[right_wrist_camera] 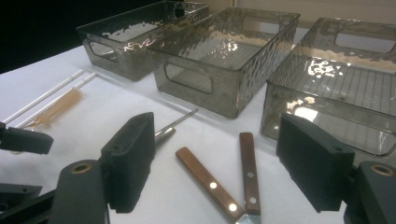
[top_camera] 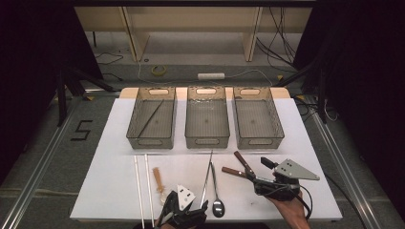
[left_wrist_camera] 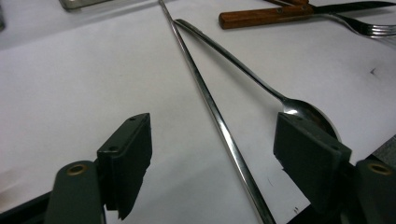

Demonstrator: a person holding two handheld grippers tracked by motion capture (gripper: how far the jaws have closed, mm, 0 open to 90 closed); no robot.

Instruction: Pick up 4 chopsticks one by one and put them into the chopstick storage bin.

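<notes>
At the near edge of the table, the left gripper is hovering low over a long metal chopstick, its fingers standing wide apart with the chopstick running between them and neither pad touching it. A steel spoon is lying just beside the chopstick, its bowl partly hidden behind one finger and its handle meeting the chopstick farther up.

To the right, the right gripper is sitting above two wooden-handled utensils; its fingers are also spread wide and are holding nothing. The two handles are lying on the table between and beyond the fingers, fanning apart from each other.

Toward the left side of the table, two white sticks are lying side by side, with a pale wooden-handled piece just beside them.

Farther back, three clear bins are standing in a row across the table. The left bin is holding one thin dark stick leaning diagonally inside it.
</notes>
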